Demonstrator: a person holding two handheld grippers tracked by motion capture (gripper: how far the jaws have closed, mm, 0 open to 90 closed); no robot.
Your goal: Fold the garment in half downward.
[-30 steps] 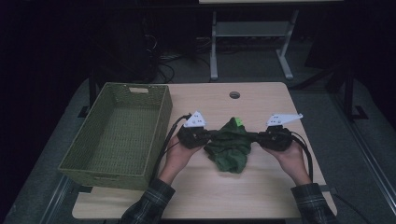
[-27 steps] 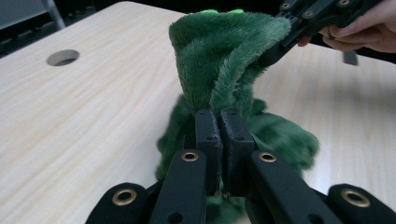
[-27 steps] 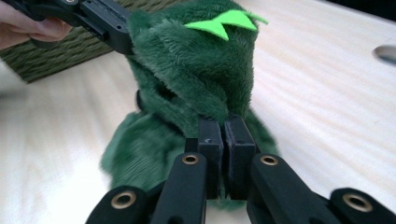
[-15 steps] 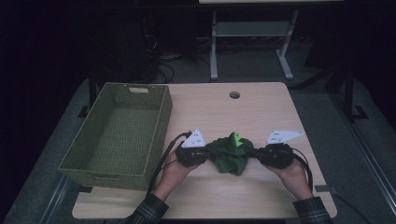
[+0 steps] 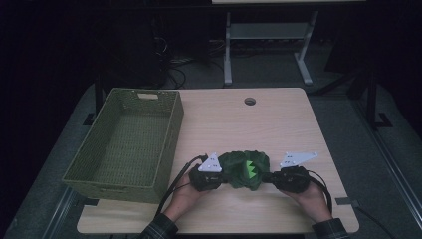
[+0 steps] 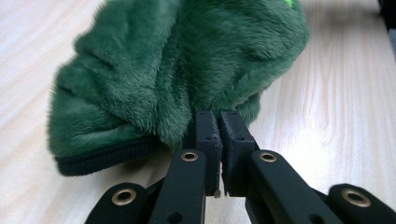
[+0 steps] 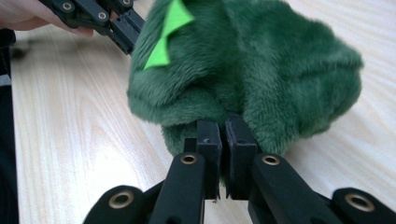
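Standing in a dark room, a pale wooden table (image 5: 278, 124) carries a round cable hole (image 5: 250, 101) near its far edge and a woven green basket (image 5: 171, 132) on its left side. Behind the table a grey metal stand (image 5: 268, 35) rises from a floor strewn with cables, and the surroundings fade into black.

Near the table's front edge lies a green plush garment (image 5: 238, 170), bunched into a rounded heap with a bright lime zigzag patch (image 5: 248, 171) on top; in the left gripper view a dark ribbed hem (image 6: 105, 156) runs along its lower edge. The left gripper (image 5: 211, 178) pinches the garment's left side, its jaws nearly together with a fold of fur squeezed between the pads. The right gripper (image 5: 278, 178) clamps the opposite side the same way, jaws almost touching on the fur. In the right gripper view the left gripper (image 7: 122, 27) shows at the far side of the heap, beside a hand (image 7: 28, 16).

Compared with a second ago, both hands have come down and drawn back toward the person, so the garment now sits lower and nearer the front edge. It was then stretched wide between the grippers with a flap hanging; it is now more compact, resting on the wood. The basket has not moved.
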